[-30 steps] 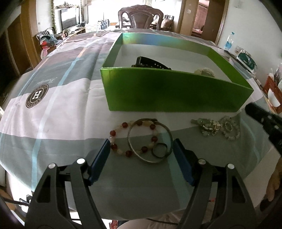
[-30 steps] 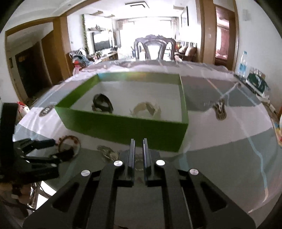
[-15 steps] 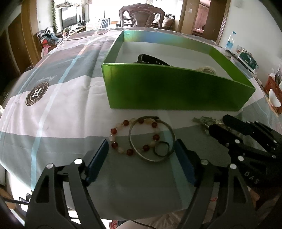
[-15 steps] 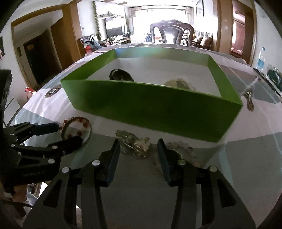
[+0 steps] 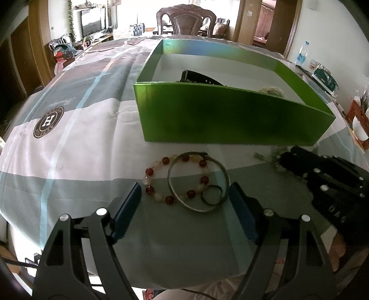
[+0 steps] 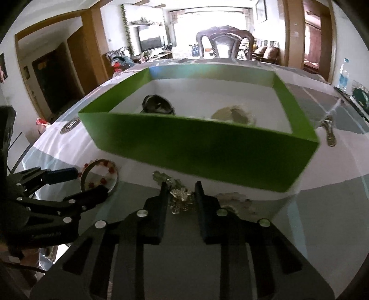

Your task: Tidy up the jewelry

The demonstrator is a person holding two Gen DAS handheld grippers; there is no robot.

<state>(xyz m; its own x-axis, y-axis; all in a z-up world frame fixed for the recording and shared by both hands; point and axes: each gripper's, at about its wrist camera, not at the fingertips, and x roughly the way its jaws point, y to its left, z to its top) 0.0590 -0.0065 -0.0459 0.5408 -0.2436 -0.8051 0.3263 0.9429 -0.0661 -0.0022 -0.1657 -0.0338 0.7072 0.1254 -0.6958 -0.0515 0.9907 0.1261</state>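
Observation:
A green box [image 5: 230,120] stands on the table and holds a black watch [image 5: 198,78] and a pale bracelet [image 5: 273,90]. In front of it lie a red-and-cream bead bracelet [image 5: 159,182], a metal bangle [image 5: 198,182] and a small ring [image 5: 212,195]. My left gripper [image 5: 184,196] is open, its blue pads either side of these pieces. My right gripper [image 6: 181,191] is open around a silvery jewelry cluster [image 6: 180,195], with a pale bead piece [image 6: 233,198] to its right. The box also shows in the right wrist view [image 6: 203,147].
The table wears a grey, white and blue cloth with a round logo [image 5: 48,122]. A wooden chair [image 5: 186,20] stands at the far side. A water bottle [image 5: 301,55] and a basket [image 5: 357,115] are at the right edge.
My right gripper has opened from shut and moved down and forward over the silvery cluster. My left gripper has stayed open over the bracelets.

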